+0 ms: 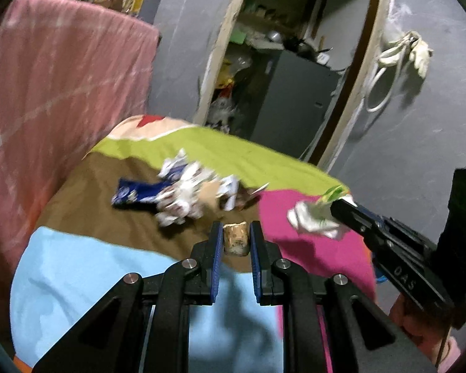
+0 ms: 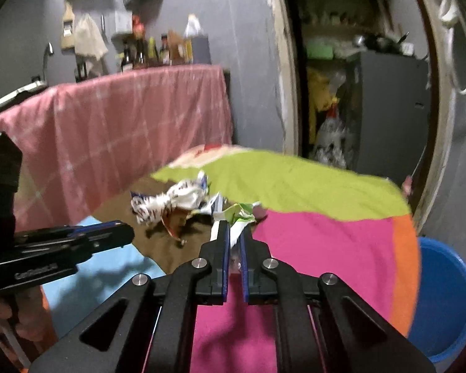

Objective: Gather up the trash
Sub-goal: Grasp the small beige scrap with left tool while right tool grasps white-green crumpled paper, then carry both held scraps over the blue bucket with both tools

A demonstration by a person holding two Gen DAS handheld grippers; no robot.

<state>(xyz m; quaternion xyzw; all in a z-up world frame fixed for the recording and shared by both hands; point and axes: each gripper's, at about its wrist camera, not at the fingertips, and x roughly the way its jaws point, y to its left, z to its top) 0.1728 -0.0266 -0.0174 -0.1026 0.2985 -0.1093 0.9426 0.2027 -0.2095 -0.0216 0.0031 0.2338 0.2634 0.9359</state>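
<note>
At the bottom centre of the left wrist view, the left hand-held gripper [image 1: 235, 236] is nearly closed on a small speckled brownish lump [image 1: 236, 238], its pads pressing both sides. In the right wrist view, low and central, the right hand-held gripper [image 2: 234, 233] is pinched tight on a crumpled white-and-green wrapper [image 2: 239, 213]; from the left camera that wrapper hangs at the right gripper's tip, right of centre. Both hold their pieces above a bed covered in a patchwork cover [image 1: 87, 258] of blue, brown, pink and green. Beyond the grippers, mid-frame, the remaining pile of wrappers [image 1: 186, 191] lies on the brown patch, a blue packet stretching leftward from it. A blue tub [image 2: 447, 298] sits at the lower right edge of the right view, just beside the bed; judging by the task, it is the likely drop point, nearer the right hand.
</note>
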